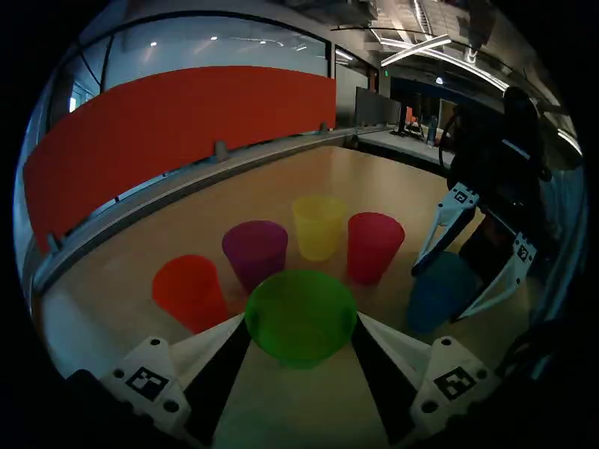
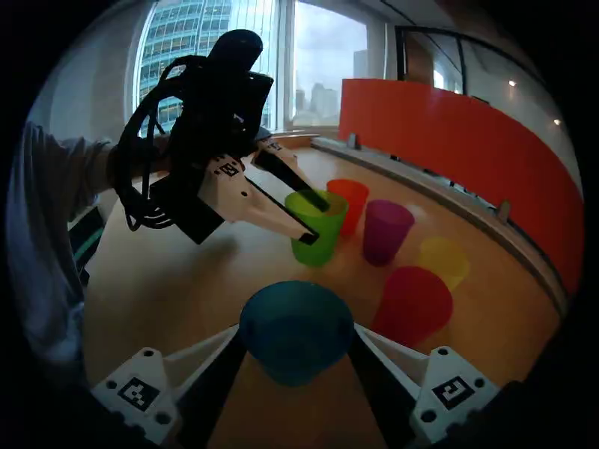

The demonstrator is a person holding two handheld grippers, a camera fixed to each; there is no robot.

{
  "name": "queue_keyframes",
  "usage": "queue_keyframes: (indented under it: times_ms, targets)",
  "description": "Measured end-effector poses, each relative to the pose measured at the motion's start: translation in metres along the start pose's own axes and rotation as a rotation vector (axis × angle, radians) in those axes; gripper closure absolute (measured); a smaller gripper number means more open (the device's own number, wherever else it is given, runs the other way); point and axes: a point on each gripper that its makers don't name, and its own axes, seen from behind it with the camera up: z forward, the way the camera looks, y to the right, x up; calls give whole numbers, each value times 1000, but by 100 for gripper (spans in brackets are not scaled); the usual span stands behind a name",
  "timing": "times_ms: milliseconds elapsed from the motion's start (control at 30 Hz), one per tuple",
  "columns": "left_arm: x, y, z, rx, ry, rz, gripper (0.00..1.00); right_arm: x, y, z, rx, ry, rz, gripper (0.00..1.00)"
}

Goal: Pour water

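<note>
**A:** Where do things stand with the pouring?

**B:** Early, I'd say. The left gripper [image 1: 301, 322] has the green cup [image 1: 301, 310] between its fingers, narrowed until both press on its sides. The right gripper [image 2: 296, 331] has the blue cup [image 2: 296, 322] clamped in the same way.

**A:** Are both cups upright?

**B:** Yes, both mouths face up and neither is tipped. In the right gripper view the green cup looks as if it stands on the table [image 1: 314, 165]. I can't tell whether the blue cup is resting there or just lifted.

**A:** Is there water in either one?

**B:** I can't tell. The insides are too dim, so I can't say which cup is meant to pour either.

**A:** What else is close by?

**B:** Four more cups stand in a loose arc behind the green cup: an orange cup [image 1: 189, 288], a purple cup [image 1: 254, 251], a yellow cup [image 1: 318, 224] and a red cup [image 1: 373, 243]. The red cup stands between the green and blue ones, set a little further back.

**A:** So what is done and what is left?

**B:** The gripping looks done. What remains is bringing one rim over the other cup, tilting it and setting it back down. No stream shows, and I see no puddle on the wood.
</note>
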Motion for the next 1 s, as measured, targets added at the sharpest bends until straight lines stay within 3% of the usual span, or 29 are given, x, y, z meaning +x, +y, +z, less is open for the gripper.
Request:
queue_keyframes:
  times_ms: [300,600,1000]
  targets:
    - [24,6,-26,18,79,0,13,29,2,-20,-28,71,14,9]
    - [54,14,-57,35,167,4,13,60,9,-45,-74,139,-10,9]
    - [83,33,-90,46,258,18,13,109,13,-78,-116,264,-10,9]
